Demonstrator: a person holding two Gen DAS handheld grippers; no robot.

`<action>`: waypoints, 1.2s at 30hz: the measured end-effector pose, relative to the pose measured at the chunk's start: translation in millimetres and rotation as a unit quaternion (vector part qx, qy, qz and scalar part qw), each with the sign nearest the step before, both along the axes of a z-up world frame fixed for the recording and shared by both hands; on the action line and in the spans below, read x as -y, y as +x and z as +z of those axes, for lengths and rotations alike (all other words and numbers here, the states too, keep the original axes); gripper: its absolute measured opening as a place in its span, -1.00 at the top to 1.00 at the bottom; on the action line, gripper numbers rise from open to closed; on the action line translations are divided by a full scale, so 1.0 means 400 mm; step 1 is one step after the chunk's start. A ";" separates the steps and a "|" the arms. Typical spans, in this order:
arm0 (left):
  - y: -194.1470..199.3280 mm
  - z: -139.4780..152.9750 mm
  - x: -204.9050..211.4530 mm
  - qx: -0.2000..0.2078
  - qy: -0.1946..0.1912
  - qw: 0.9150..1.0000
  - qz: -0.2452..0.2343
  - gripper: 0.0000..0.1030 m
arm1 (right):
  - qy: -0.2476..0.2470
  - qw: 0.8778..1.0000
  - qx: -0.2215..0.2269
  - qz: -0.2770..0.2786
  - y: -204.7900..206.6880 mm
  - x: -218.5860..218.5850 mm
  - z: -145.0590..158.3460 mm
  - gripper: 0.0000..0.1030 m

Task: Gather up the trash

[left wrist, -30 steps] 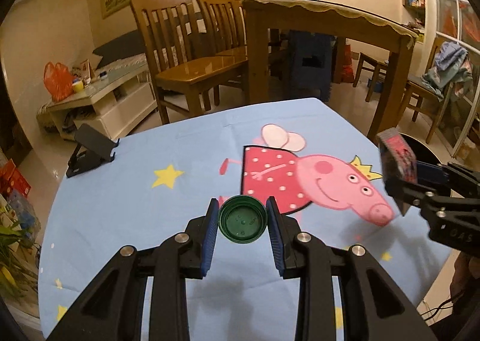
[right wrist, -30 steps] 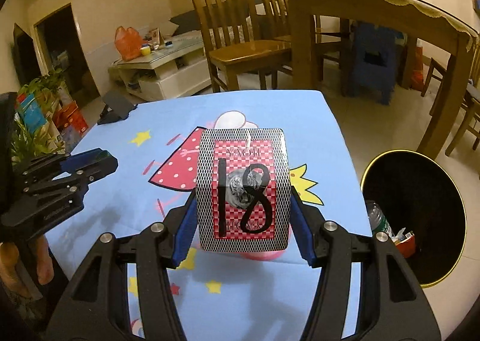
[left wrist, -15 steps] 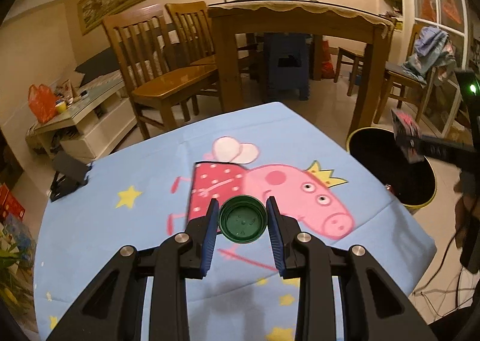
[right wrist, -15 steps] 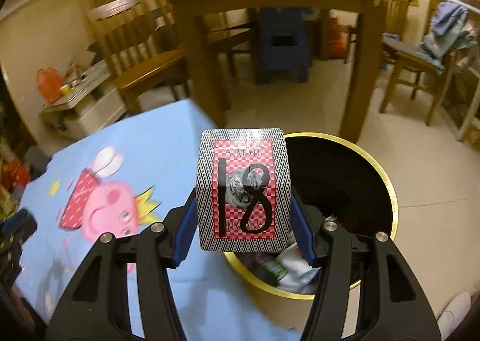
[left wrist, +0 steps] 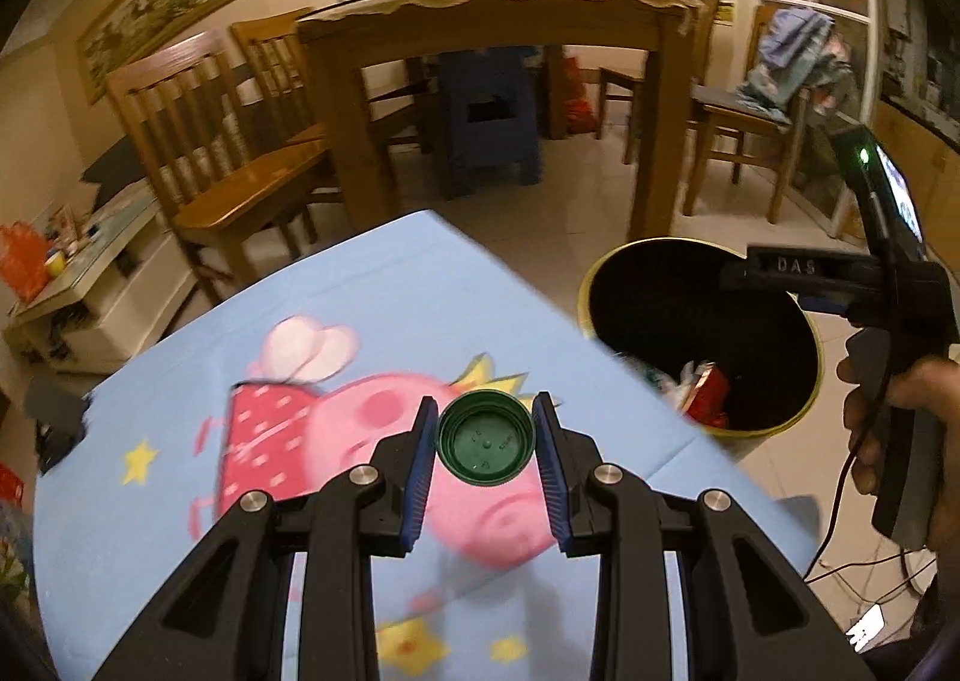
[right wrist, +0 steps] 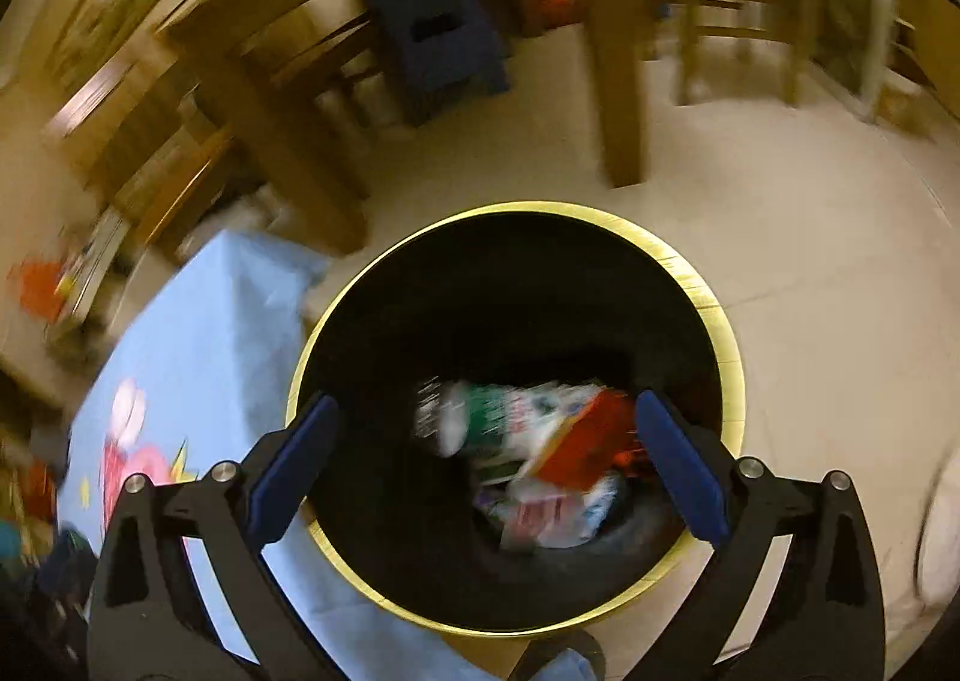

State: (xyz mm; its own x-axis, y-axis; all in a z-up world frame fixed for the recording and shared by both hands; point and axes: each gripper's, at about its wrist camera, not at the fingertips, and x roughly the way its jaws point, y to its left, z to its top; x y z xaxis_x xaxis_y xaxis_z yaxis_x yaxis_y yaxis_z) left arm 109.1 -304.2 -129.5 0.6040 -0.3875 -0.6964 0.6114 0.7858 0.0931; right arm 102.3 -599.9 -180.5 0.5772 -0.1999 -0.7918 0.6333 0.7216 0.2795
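My left gripper (left wrist: 485, 444) is shut on a green bottle cap (left wrist: 486, 444) and holds it above the blue cartoon tablecloth (left wrist: 372, 321), near the table's right edge. The black bin with a yellow rim (left wrist: 606, 267) stands on the floor to the right. My right gripper (right wrist: 483, 438) is open and empty, straight above the bin (right wrist: 729, 333). Trash (right wrist: 540, 459) lies in the bin's bottom, blurred, with a red piece among white and green wrappers. The right gripper's body (left wrist: 888, 285) shows over the bin in the left wrist view.
A wooden dining table (left wrist: 504, 15) and wooden chairs (left wrist: 228, 165) stand behind the small table. A blue stool (left wrist: 489, 123) sits under the dining table. The tiled floor (right wrist: 810, 237) surrounds the bin. A low white cabinet (left wrist: 78, 285) is at far left.
My right gripper opened over the bin and the red patterned card box is gone from its fingers. My left gripper carried the green cap rightward toward the bin.
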 end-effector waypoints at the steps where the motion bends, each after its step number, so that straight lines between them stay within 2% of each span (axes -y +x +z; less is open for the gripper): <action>1: 0.001 0.000 0.027 -0.004 0.000 1.000 -0.010 0.42 | -0.001 1.000 -0.002 -0.020 -0.011 0.018 0.005 -0.89; 4: 0.006 -0.008 0.096 -0.009 0.006 0.999 -0.033 0.42 | 0.052 0.997 0.016 -0.048 -0.040 0.075 0.007 -0.89; 6: 0.011 -0.012 0.146 -0.011 0.009 0.999 -0.051 0.41 | 0.103 0.990 0.058 -0.072 -0.086 0.115 0.001 -0.89; 8: 0.017 -0.018 0.210 -0.016 0.013 0.997 -0.072 0.41 | 0.121 0.987 0.060 -0.085 -0.110 0.143 0.000 -0.89; 10: 0.024 -0.027 0.261 -0.025 0.016 0.996 -0.087 0.40 | 0.114 0.987 0.055 -0.099 -0.126 0.159 0.003 -0.89; 12: 0.034 -0.042 0.323 -0.032 0.022 0.994 -0.098 0.34 | 0.121 0.983 0.076 -0.115 -0.157 0.177 0.004 -0.89; 14: 0.043 -0.056 0.361 -0.036 0.025 0.993 -0.107 0.15 | 0.117 0.981 0.085 -0.130 -0.181 0.189 0.014 -0.89; 16: 0.054 -0.070 0.383 -0.049 0.023 0.993 -0.109 -0.11 | 0.091 0.984 0.079 -0.132 -0.187 0.192 0.031 -0.89; 18: 0.065 -0.079 0.384 -0.074 0.005 0.991 -0.113 -0.22 | 0.059 0.987 0.075 -0.126 -0.182 0.178 0.054 -0.89; 20: 0.065 -0.081 0.375 -0.079 -0.002 0.991 -0.112 -0.27 | 0.041 0.989 0.079 -0.115 -0.182 0.172 0.068 -0.89; 23: 0.062 -0.076 0.333 -0.084 -0.012 0.991 -0.106 -0.36 | -0.016 0.994 0.066 -0.091 -0.156 0.121 0.104 -0.89; 26: 0.057 -0.050 0.261 -0.076 -0.024 0.993 -0.085 -0.52 | -0.078 0.995 0.059 -0.034 -0.108 0.034 0.138 -0.89; 28: 0.046 -0.020 0.178 -0.043 -0.022 0.998 -0.050 -0.84 | -0.122 0.991 0.050 0.016 -0.072 -0.045 0.159 -0.89; 31: 0.033 0.020 0.036 -0.001 -0.020 1.000 -0.001 -0.87 | -0.196 0.976 0.029 0.093 -0.029 -0.201 0.181 -0.89; 36: 0.027 0.061 -0.218 0.023 -0.004 0.994 0.107 -0.87 | -0.254 0.952 0.018 0.170 -0.004 -0.415 0.193 -0.89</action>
